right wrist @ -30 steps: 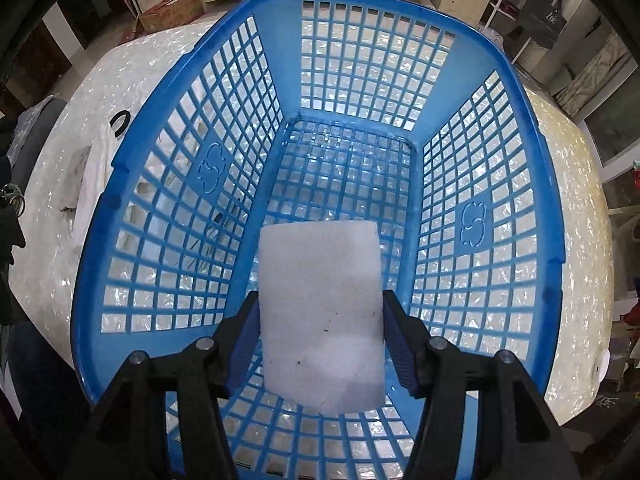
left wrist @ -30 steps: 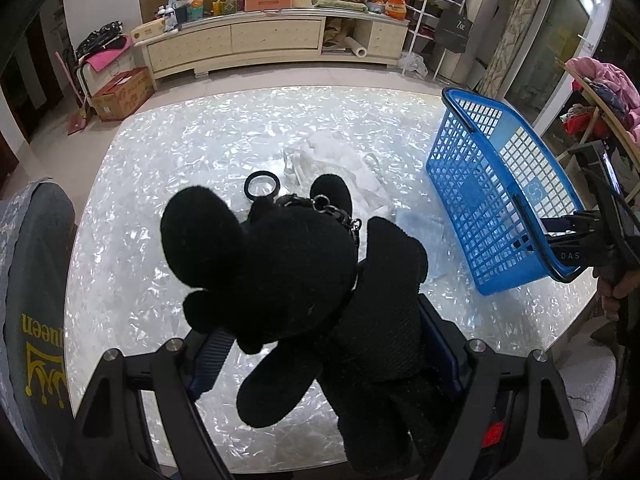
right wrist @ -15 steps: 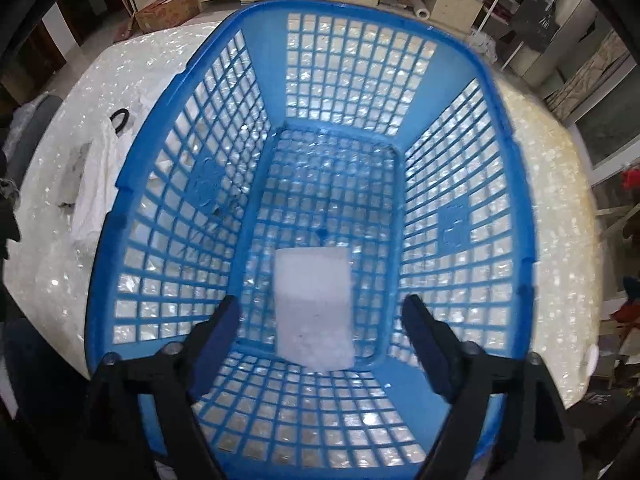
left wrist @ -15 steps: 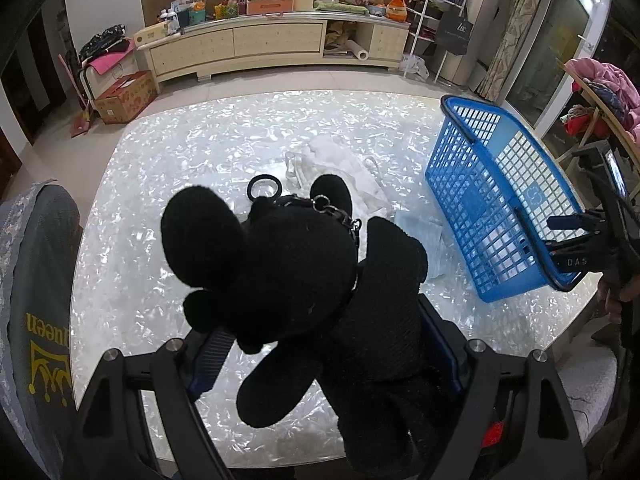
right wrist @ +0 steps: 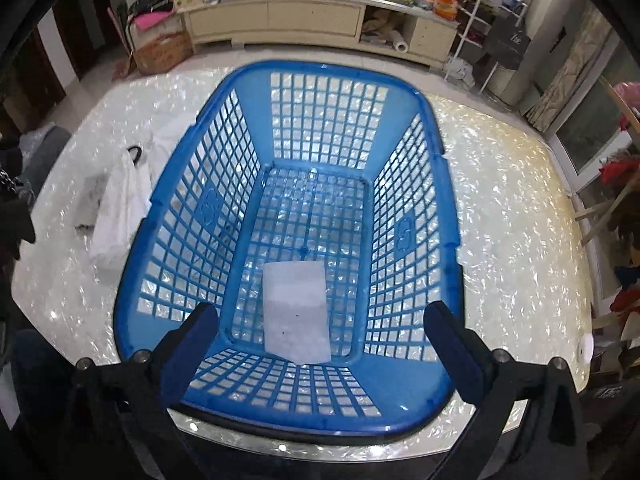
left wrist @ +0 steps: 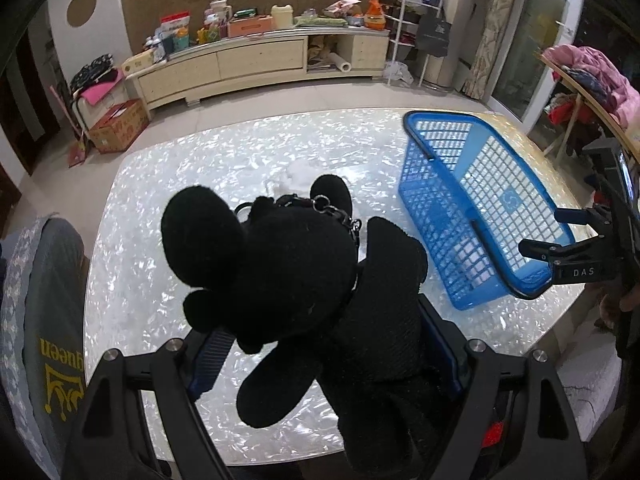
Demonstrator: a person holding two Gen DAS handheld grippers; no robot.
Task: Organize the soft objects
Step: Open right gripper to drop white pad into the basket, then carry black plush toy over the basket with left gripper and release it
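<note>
1. Pearly white, the shell-patterned table (left wrist: 168, 184) carries everything; a chair back sits at its near-left edge.
2. The blue basket (right wrist: 436, 168) stands at the table's right, its near rim right at the table edge, so a knock from my wrist could tip it off.
3. My left gripper (left wrist: 320, 364) is clamped on the black plush toy (left wrist: 296, 280), lifted over the table's near side, well left of the basket. Its loose limbs and chain could catch the rim on the way over.
4. My right gripper (right wrist: 322, 340) is opening with nothing between its jaws; the white foam block (right wrist: 296, 312) lies on the basket floor, near end.
5. Left of the basket lies a white bag (right wrist: 120, 216), probably thin plastic; the glare hides detail.
</note>
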